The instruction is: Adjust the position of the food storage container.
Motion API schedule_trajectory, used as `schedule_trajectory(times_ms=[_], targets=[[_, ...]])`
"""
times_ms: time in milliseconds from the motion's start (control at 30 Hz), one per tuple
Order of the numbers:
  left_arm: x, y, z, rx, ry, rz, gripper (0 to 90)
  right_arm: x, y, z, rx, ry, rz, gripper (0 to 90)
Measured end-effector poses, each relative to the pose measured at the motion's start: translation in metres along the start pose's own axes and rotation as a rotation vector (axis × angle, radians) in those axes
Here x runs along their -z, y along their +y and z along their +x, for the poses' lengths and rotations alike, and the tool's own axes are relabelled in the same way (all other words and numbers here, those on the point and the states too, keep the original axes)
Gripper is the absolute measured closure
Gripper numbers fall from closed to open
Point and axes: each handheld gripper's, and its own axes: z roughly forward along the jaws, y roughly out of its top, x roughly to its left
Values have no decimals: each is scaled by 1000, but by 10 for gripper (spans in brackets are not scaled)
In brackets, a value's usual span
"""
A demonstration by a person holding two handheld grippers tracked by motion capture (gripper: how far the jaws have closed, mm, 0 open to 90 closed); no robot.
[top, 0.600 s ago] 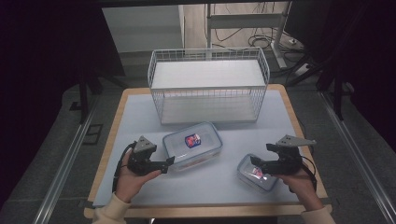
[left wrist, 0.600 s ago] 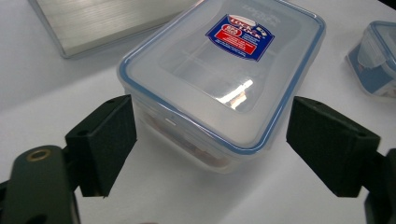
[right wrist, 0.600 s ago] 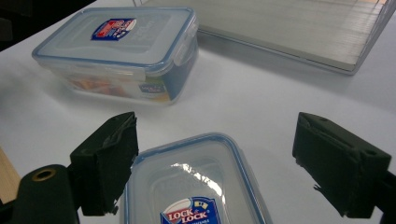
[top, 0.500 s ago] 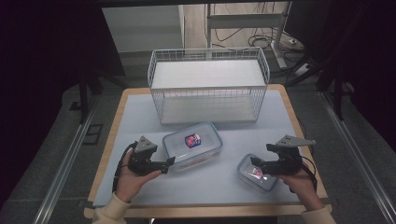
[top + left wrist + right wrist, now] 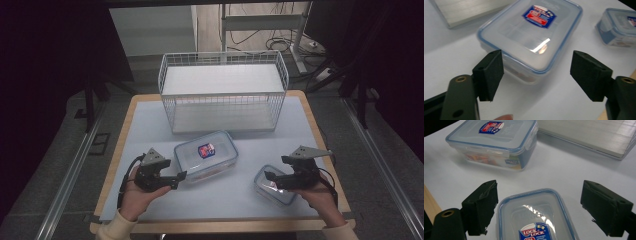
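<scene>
small container [image 5: 536, 217] lies between the right hand-held gripper's [image 5: 539, 207] spread jaws.

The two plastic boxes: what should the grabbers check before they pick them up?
1. Left gripper open wide enough: ok, its jaws stand apart on either side of the big box's near corner.
2. Right gripper open: ok, the small box sits between its jaws.
3. Lids on both boxes: ok, both look closed.
4. Jaws already touching the boxes: not ok, gaps show on both.
5. Room to lift: ok, the wire basket stands behind the boxes, apart from them.
6. Whether the boxes are heavy: cannot tell.
</scene>
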Motion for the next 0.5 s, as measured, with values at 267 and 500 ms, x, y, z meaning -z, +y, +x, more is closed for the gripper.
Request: schedule_trajectory(times_ms=[267,500], targets=[[-14,0,-29,-107,-123,67,577,-5,1,0,9,4,11,145],[-41,-14,-42,-141,-197,174,872,-6,-1,-3,2,-5,6,146]])
